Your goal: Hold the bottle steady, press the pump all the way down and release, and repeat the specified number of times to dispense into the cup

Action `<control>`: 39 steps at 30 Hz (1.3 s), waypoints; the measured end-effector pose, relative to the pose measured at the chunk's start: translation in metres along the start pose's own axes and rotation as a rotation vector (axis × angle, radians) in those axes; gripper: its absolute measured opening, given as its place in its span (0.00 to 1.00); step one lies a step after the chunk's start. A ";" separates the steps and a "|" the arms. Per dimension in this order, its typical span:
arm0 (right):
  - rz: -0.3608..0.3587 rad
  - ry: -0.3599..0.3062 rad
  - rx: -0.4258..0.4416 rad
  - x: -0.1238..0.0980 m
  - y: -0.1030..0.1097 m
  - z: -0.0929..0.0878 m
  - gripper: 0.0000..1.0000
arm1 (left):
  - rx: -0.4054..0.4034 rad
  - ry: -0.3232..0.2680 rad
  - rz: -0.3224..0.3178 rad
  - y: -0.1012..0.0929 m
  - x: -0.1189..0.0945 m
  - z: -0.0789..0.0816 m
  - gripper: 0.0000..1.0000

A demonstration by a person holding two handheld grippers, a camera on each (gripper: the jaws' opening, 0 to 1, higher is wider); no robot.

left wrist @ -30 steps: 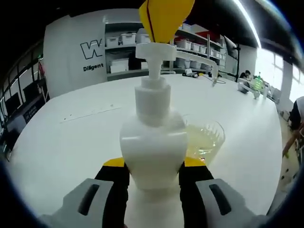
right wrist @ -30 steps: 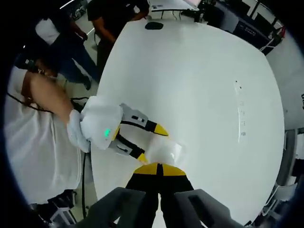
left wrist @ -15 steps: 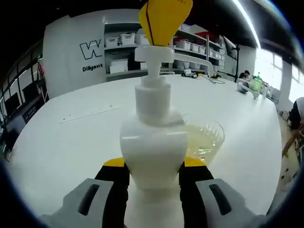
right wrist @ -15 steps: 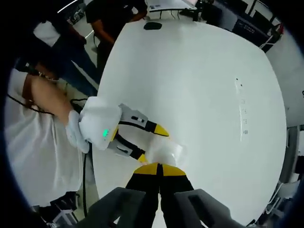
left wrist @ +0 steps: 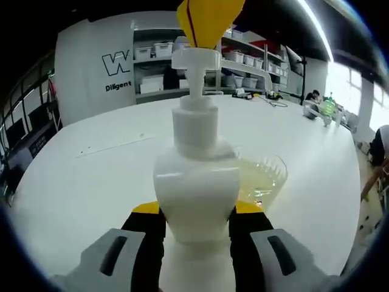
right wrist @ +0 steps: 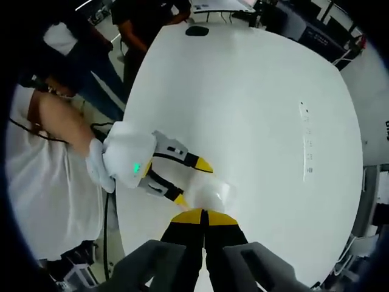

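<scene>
A white pump bottle point(left wrist: 196, 194) stands on the white table point(left wrist: 85, 182), and my left gripper point(left wrist: 197, 208) is shut on its body, one yellow-tipped jaw on each side. From above, my right gripper point(left wrist: 209, 21) comes down shut, its yellow tip resting on the pump head point(left wrist: 196, 58), whose stem stands high. Just behind the bottle on the right sits a clear cup point(left wrist: 264, 179) holding pale yellow liquid. In the right gripper view my right gripper point(right wrist: 203, 217) points down at the bottle point(right wrist: 216, 193), which the left gripper point(right wrist: 194, 182) clasps from the left.
Shelves with white bins point(left wrist: 158, 52) line the far wall beyond the table. A person's forearm point(right wrist: 58, 118) holds the left gripper at the table's edge point(right wrist: 130, 97), and another person point(right wrist: 143, 21) stands by the far end. A dark object point(right wrist: 197, 31) lies there.
The pump head and its spout have risen a little, and the right gripper's yellow tip has lifted with them. The bottle and left gripper have stayed put.
</scene>
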State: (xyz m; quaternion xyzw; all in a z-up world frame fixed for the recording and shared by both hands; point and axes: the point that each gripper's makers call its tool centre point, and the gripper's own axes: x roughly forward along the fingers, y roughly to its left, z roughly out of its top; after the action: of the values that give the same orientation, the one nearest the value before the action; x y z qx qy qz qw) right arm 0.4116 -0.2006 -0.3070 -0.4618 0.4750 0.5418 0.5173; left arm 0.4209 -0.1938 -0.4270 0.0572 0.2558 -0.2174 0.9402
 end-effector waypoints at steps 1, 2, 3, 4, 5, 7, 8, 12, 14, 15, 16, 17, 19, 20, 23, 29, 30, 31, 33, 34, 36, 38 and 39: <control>-0.002 0.002 -0.005 0.000 0.001 0.000 0.00 | 0.005 0.001 -0.001 0.000 0.000 0.000 0.39; -0.004 0.007 -0.011 0.000 0.001 0.000 0.00 | 0.002 0.001 -0.002 0.000 0.000 0.000 0.39; -0.003 0.007 -0.010 0.000 0.001 0.000 0.00 | 0.000 0.002 -0.001 0.000 0.000 0.000 0.39; -0.003 0.007 -0.011 0.000 0.000 0.000 0.00 | -0.001 0.001 0.000 0.000 0.000 0.000 0.39; -0.001 0.011 -0.006 0.000 0.000 0.000 0.00 | 0.001 0.003 -0.001 0.000 0.000 0.000 0.39; -0.002 0.016 -0.006 0.000 -0.004 0.001 0.00 | -0.003 0.003 0.000 0.000 0.000 -0.001 0.39; -0.002 0.018 -0.011 0.000 -0.003 0.001 0.00 | -0.004 0.003 0.000 0.000 0.000 -0.001 0.39; -0.014 0.043 -0.025 0.001 -0.005 0.001 0.00 | 0.002 0.005 0.001 0.000 0.000 -0.001 0.39; -0.002 0.049 -0.031 0.003 -0.005 0.001 0.00 | 0.004 0.004 0.000 0.000 0.000 -0.001 0.39; -0.004 0.056 -0.033 0.003 -0.006 0.001 0.00 | 0.003 0.004 -0.001 0.000 0.000 -0.001 0.39; -0.003 0.062 -0.028 0.002 -0.005 0.000 0.00 | 0.004 0.004 -0.001 0.000 0.000 -0.001 0.39; -0.001 0.063 -0.030 0.002 -0.005 0.001 0.00 | 0.000 0.005 0.000 0.000 -0.001 -0.001 0.39; -0.001 0.068 -0.043 0.003 -0.006 0.001 0.00 | 0.004 0.006 -0.002 -0.001 0.000 -0.001 0.39; -0.002 0.069 -0.035 0.002 -0.008 0.001 0.00 | 0.003 0.005 -0.002 -0.001 0.000 -0.001 0.39; 0.008 0.067 -0.027 0.003 -0.008 0.001 0.00 | 0.003 0.006 -0.001 0.000 0.000 -0.001 0.39; 0.010 0.068 -0.021 0.005 0.000 0.000 0.00 | 0.003 0.009 -0.002 -0.001 -0.001 -0.003 0.39; 0.010 0.072 -0.021 0.006 -0.002 0.000 0.00 | 0.004 0.009 -0.002 -0.001 -0.001 -0.003 0.39; 0.011 0.072 -0.020 0.006 -0.003 0.001 0.00 | 0.003 0.008 -0.001 -0.001 -0.001 -0.003 0.39; 0.009 0.078 -0.023 0.009 0.000 0.000 0.00 | 0.006 0.009 -0.002 -0.001 -0.002 -0.003 0.39; 0.006 0.080 -0.024 0.010 0.001 0.000 0.00 | 0.006 0.009 -0.002 -0.001 -0.002 -0.003 0.39; -0.001 0.085 -0.027 0.012 0.002 -0.001 0.00 | 0.002 0.009 -0.002 -0.001 -0.002 -0.004 0.39; 0.002 0.087 -0.025 0.012 0.004 -0.001 0.00 | 0.002 0.010 -0.002 -0.001 -0.002 -0.004 0.39; 0.009 0.090 -0.026 0.011 0.005 -0.001 0.00 | 0.002 0.010 -0.002 -0.001 -0.002 -0.004 0.39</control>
State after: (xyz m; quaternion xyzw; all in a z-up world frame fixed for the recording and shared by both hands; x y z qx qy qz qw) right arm 0.4062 -0.2007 -0.3183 -0.4902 0.4926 0.5289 0.4871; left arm 0.4171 -0.1931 -0.4297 0.0592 0.2603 -0.2183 0.9387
